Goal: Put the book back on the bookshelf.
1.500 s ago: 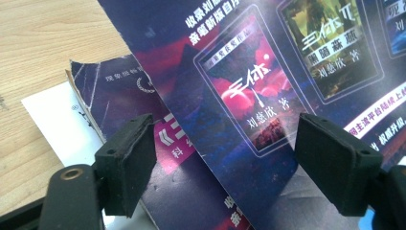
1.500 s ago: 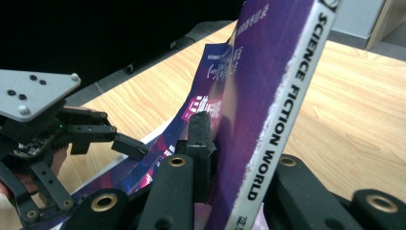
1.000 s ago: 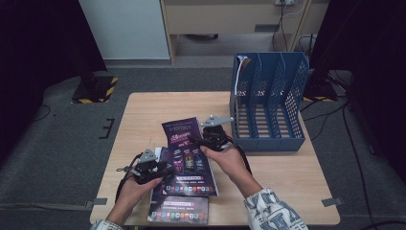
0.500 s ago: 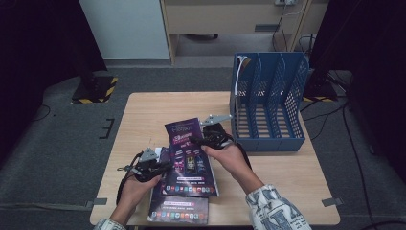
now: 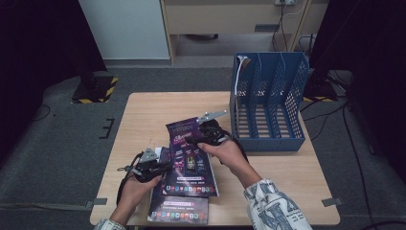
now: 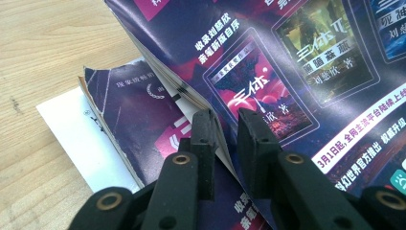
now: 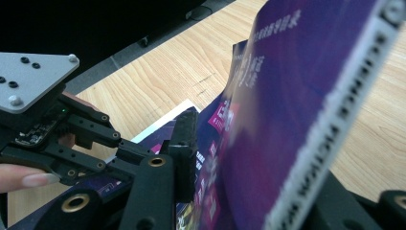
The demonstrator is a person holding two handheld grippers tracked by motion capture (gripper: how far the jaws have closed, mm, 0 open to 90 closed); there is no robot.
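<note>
Top magazine (image 5: 189, 153) sits raised off the stack on the surface (image 5: 143, 110), held between my two hands. Its long axis runs from my near edge away toward the far side, tilted a little left.

Left tongs (image 5: 160, 167) have just closed in and now pinch the magazine's near-left edge; in the left gripper view the two black pads straddle the cover edge (image 6: 225, 139), pages fanning above a second magazine (image 6: 134, 120) lying flat below.

Right tongs (image 5: 196, 140) stand at the far end, toward the rack side. Their jaws have just been opening; in the right gripper view the cover (image 7: 287, 96) is still between them, one pad (image 7: 184, 143) looks slightly off the paper, so I judge that grip loosened, not pressing.

Blue file rack (image 5: 268, 100) stands to the right of the magazine, slots open upward, just beyond my right hand. Right hand is the nearer one to it. I'd judge the magazine must swing its long axis upright and go rightward into a slot.
</note>
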